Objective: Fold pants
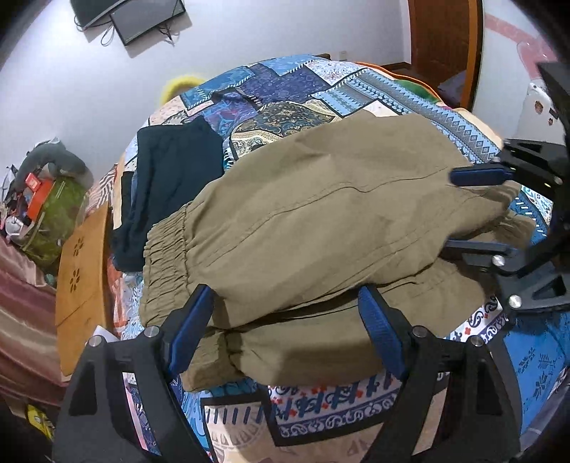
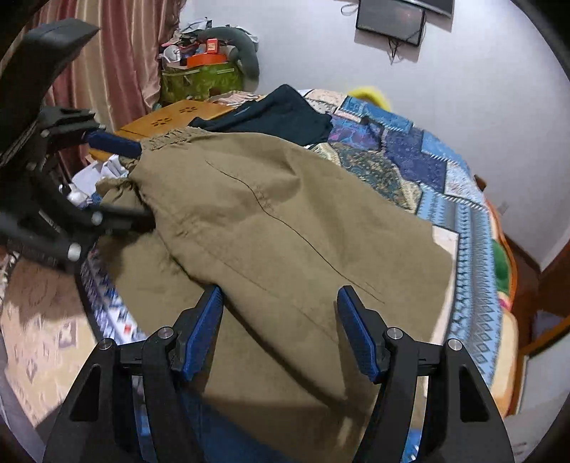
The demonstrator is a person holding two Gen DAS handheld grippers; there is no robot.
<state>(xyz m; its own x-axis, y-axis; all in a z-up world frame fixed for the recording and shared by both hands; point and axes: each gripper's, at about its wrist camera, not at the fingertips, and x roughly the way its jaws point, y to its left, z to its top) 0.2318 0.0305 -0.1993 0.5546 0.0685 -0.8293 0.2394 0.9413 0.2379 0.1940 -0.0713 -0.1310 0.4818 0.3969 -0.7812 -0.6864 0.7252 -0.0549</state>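
Olive-khaki pants (image 1: 320, 213) lie folded over on a patterned bedspread (image 1: 302, 89), elastic waistband (image 1: 167, 242) to the left. My left gripper (image 1: 285, 302) is open, its blue pads either side of the near folded edge, not pinching it. My right gripper (image 2: 281, 302) is open over the pants (image 2: 285, 220) at the other end. In the left wrist view the right gripper (image 1: 452, 210) shows at right, jaws apart around the fabric edge. In the right wrist view the left gripper (image 2: 142, 181) shows at left by the waistband.
Dark navy clothing (image 1: 171, 185) lies on the bed beyond the waistband. A wooden lap table (image 1: 82, 277) stands beside the bed, and a cluttered green bag (image 2: 199, 78) by the pink curtain. A monitor (image 2: 392, 21) hangs on the wall.
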